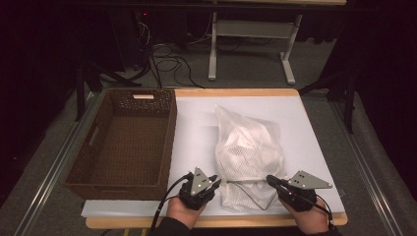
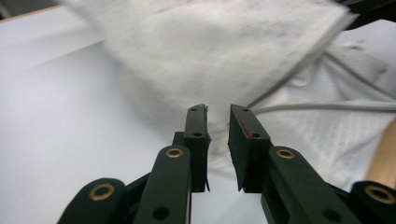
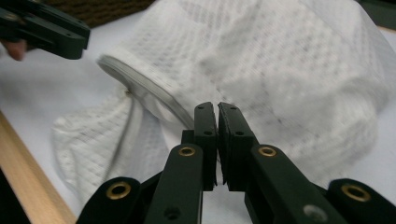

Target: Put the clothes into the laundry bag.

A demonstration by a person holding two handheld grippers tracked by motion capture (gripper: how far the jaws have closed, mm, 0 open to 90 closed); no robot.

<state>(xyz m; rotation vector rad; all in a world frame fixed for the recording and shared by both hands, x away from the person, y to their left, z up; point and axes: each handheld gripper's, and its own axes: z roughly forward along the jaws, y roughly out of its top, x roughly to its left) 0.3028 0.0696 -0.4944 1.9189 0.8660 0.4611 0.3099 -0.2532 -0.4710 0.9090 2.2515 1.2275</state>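
A white mesh bag stuffed with white cloth lies on the white sheet, its mouth toward the near edge. My left gripper sits at the bag's near left corner. In the left gripper view its jaws stand a little apart, nothing pinched, with the bag just beyond. My right gripper is at the bag's near right. In the right gripper view those jaws are pressed together on the bag's grey-banded rim, which stretches taut toward the left gripper.
A brown wicker basket stands on the left, holding nothing, its right wall close to the bag. The wooden table edge runs just under both hands. A desk frame and cables lie on the floor beyond the table.
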